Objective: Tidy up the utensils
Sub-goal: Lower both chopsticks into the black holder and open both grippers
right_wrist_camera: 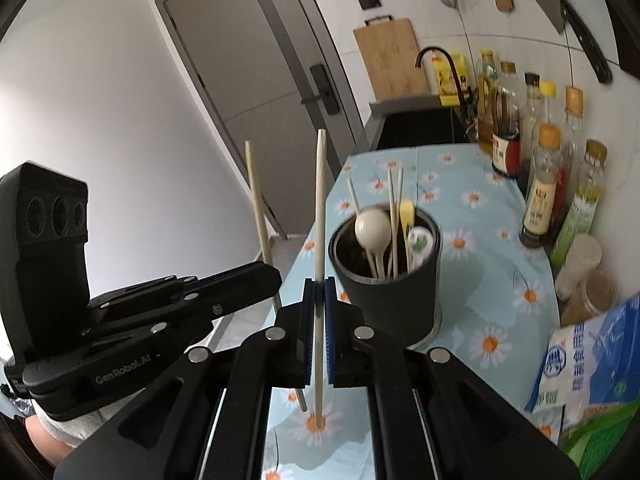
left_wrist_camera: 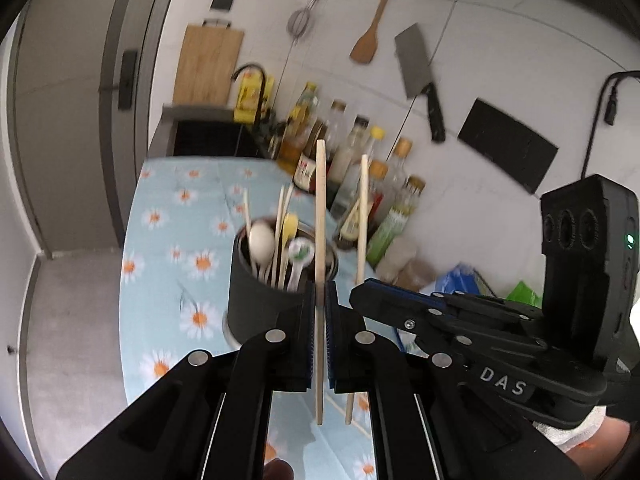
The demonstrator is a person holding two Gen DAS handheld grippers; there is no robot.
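Daisy-printed blue cloth covers the table [right_wrist_camera: 480, 208], which runs toward a dark sink and a row of bottles [right_wrist_camera: 540, 184] along the white wall at right. Left gripper [left_wrist_camera: 319, 304] is clenched on one upright chopstick [left_wrist_camera: 320, 216] at frame centre; right gripper [right_wrist_camera: 319, 292] is clenched on another chopstick [right_wrist_camera: 319, 208] the same way. Just beyond both stands a dark cup [right_wrist_camera: 390, 292] holding a white spoon [right_wrist_camera: 373, 229], more chopsticks and a yellow utensil.

The bottles [left_wrist_camera: 352, 168] by the wall were smeared with blur, labels unreadable; the black holder [right_wrist_camera: 390, 280] hid the lower ends of its spoons and chopsticks; the cleaver [right_wrist_camera: 560, 4] was cut off by the top edge
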